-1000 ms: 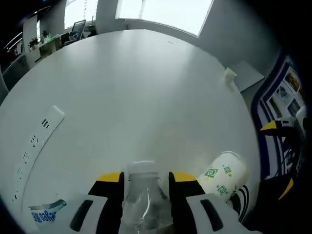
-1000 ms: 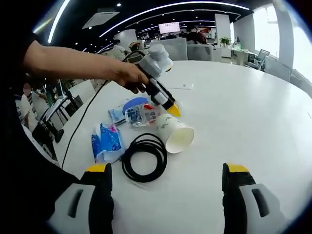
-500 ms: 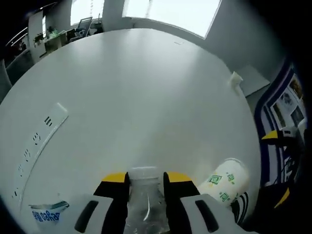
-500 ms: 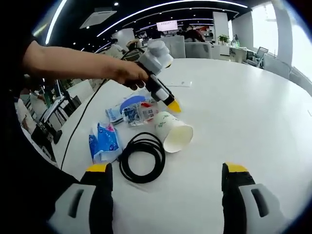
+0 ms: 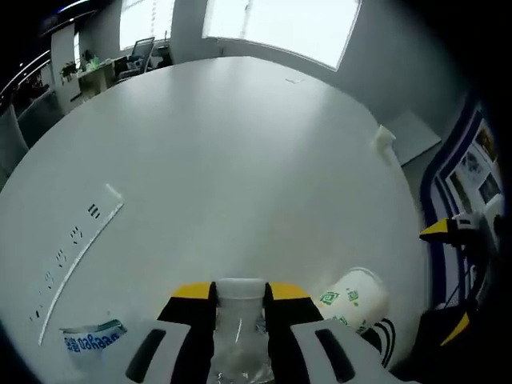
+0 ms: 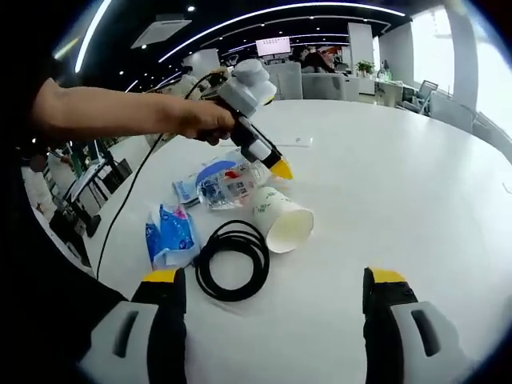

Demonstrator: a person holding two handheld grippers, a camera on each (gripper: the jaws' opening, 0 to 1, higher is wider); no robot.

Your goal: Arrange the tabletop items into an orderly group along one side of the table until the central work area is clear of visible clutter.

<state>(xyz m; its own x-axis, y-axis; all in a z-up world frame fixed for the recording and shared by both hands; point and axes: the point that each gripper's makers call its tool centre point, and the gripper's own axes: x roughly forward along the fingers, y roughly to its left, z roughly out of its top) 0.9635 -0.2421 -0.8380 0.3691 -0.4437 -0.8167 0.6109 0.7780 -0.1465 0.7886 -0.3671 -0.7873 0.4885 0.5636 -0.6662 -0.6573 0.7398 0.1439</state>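
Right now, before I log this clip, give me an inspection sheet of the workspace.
Surface: white round table, its centre bare.
Job's things: clear plastic bottle between the left gripper's jaws; paper cup on its side; blue packet and wrapped packets beside it.
Clutter: printed wrapper near the table edge; small white object at the far rim.
Grippers: left gripper shut on the bottle; right gripper open, holding nothing.
Cables: coiled black cable touching the cup; a black lead trails off the table edge.
Surroundings: office desks, windows, seated people.

cup [image 6: 284, 221] right of cable [image 6: 233, 258], packet [image 6: 170, 234] left
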